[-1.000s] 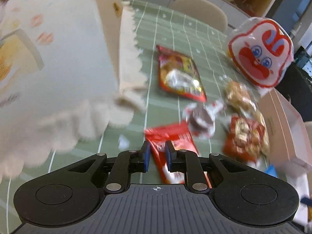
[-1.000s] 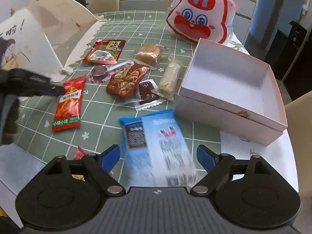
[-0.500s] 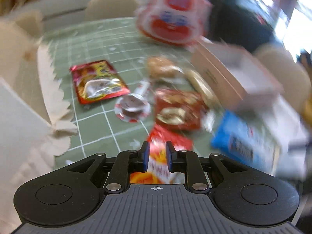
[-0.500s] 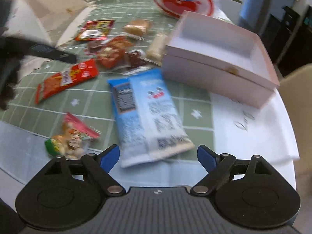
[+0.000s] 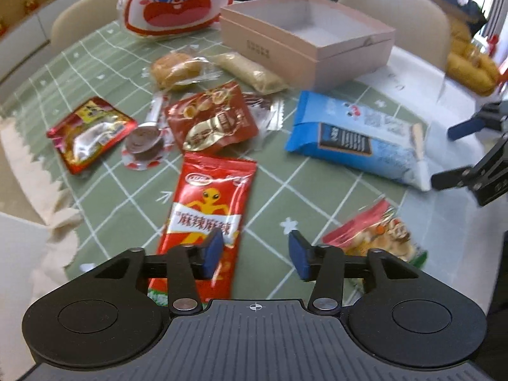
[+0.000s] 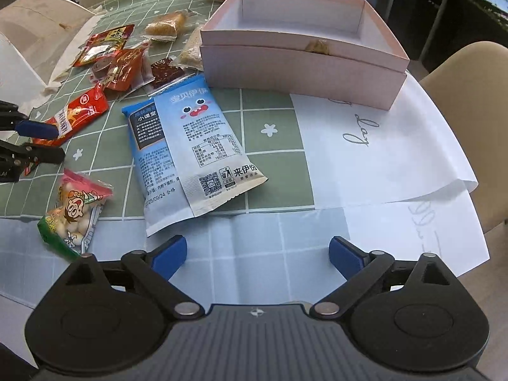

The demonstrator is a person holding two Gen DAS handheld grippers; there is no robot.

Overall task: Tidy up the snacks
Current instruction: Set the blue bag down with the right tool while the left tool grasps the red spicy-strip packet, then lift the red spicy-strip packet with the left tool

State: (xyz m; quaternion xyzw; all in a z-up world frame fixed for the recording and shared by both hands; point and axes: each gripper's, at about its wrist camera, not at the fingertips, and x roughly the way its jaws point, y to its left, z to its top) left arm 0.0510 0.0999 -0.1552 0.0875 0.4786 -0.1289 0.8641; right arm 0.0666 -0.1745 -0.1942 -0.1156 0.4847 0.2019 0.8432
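My left gripper (image 5: 254, 250) is spread, nothing between the pads, hovering low over the green checked tablecloth (image 5: 133, 190). The red spicy-strip pack (image 5: 208, 219) lies flat on the cloth, its near end under my left pad, not pinched. My right gripper (image 6: 257, 254) is spread wide too, holding nothing, over the pale near part of the table. The blue pack (image 6: 187, 146) lies flat just ahead of it, face down, nutrition panel and QR code up, its far end near the box. The pink box (image 6: 301, 60) sits open at the far right of the cloth, on white paper (image 6: 381, 158); its inside shows bare white, though the near wall hides part of the floor. A small candy bag (image 6: 74, 209) with pink and green ends lies left of the blue pack, apart from it. Beyond the red strip pack is a cluster: a dark red nut pack (image 5: 212, 117), a round jelly cup (image 5: 143, 141) touching its left edge, a red foil pack (image 5: 90, 133) further left, a wrapped bun (image 5: 176, 70), and a long pale bar (image 5: 250, 73) lying right by the box wall. A small dark wrapped piece (image 6: 165, 71) sits between the nut pack and the box. The rabbit-face bag (image 5: 174, 0) stands behind everything at the far edge. All snacks are on the cloth.
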